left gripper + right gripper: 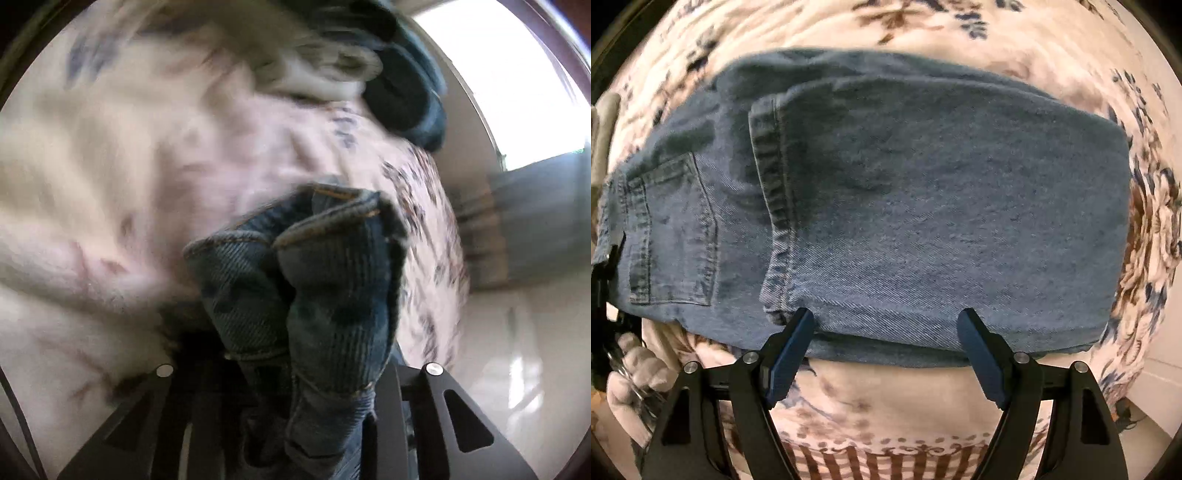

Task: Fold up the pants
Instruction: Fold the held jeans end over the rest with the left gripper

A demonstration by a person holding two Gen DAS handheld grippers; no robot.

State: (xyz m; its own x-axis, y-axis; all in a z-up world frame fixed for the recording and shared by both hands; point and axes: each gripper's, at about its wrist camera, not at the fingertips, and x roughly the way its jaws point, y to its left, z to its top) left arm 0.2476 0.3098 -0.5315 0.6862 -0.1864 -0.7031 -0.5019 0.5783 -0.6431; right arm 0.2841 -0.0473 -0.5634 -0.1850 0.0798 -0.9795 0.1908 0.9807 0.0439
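The left gripper (295, 417) is clamping a bunched fold of dark blue denim pants (314, 280) above the blurred floral bedsheet (122, 177).

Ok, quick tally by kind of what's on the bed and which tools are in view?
Jeans: 1
Dark bundled garment: 1
Floral bedsheet: 1
Grippers: 2, the left gripper clamped on denim, the right gripper open
Total: 5

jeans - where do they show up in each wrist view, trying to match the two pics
Left wrist: jeans bunched at lower centre, clamped in the left tongs.
Right wrist: jeans folded flat across the middle, open right tongs at their near edge.
Shared landmark: floral bedspread.
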